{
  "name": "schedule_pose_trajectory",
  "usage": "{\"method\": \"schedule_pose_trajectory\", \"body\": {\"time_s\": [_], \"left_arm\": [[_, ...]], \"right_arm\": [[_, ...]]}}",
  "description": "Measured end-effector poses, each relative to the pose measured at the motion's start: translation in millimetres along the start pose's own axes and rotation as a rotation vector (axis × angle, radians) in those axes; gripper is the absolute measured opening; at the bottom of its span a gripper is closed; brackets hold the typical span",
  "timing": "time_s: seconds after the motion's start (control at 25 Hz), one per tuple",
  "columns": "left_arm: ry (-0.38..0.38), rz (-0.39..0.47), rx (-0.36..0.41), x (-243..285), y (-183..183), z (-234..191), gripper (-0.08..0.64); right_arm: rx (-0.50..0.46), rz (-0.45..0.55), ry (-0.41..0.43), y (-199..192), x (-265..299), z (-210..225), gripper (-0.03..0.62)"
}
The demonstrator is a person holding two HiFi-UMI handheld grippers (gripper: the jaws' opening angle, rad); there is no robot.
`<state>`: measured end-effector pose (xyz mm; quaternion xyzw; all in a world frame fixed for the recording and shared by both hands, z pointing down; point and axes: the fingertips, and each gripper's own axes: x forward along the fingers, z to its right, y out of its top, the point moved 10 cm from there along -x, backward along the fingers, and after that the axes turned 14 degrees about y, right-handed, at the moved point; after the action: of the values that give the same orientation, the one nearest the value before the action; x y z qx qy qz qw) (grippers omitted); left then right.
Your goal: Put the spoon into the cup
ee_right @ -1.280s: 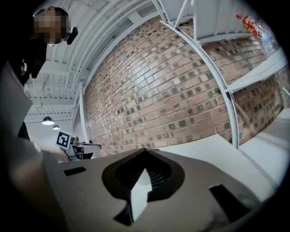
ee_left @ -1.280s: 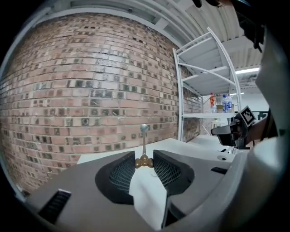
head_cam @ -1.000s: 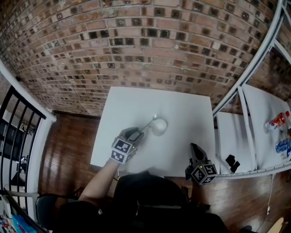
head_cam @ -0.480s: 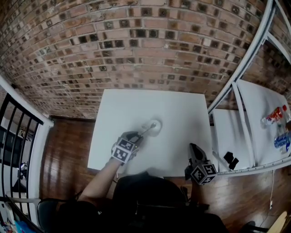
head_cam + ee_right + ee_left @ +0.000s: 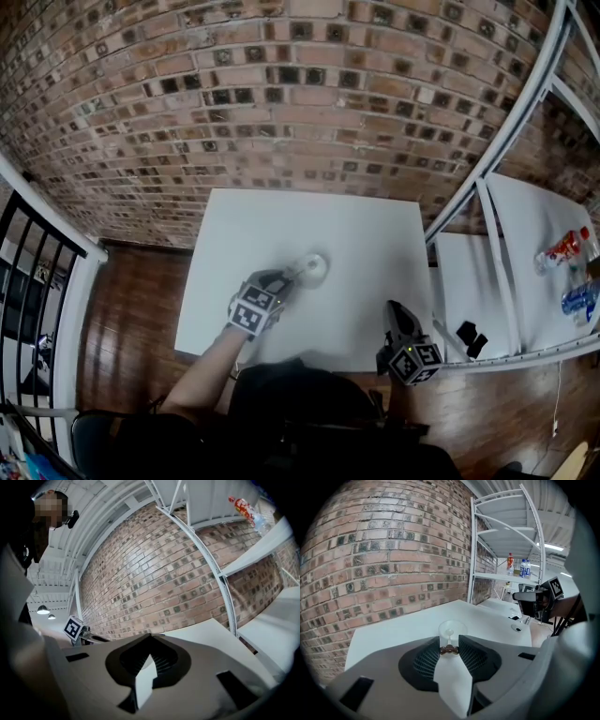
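A white counter (image 5: 375, 234) is seen, and one clear cup (image 5: 314, 270) is stood near its centre. At 3 o'clock, a white shelf (image 5: 530, 220) is loaded with a red bottle (image 5: 561, 249) and a blue bottle (image 5: 579, 300).

The left gripper (image 5: 286, 277), at the end of an outstretched forearm (image 5: 202, 380), tilted slightly downward, jaws clamped on the spoon (image 5: 449, 650). The right gripper (image 5: 396, 311) was held close to the body, jaws together.
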<state>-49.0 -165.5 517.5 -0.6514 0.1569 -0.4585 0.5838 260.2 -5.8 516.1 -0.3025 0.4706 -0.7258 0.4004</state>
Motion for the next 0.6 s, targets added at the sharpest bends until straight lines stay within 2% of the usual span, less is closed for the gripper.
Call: {"method": "schedule_pose_trajectory", "body": {"time_s": [0.6], "left_arm": [[-0.025, -0.017, -0.007, 38, 9, 5, 0.130]], "right_arm": [[0.003, 0.015, 0.004, 7, 1, 13, 0.005]]}}
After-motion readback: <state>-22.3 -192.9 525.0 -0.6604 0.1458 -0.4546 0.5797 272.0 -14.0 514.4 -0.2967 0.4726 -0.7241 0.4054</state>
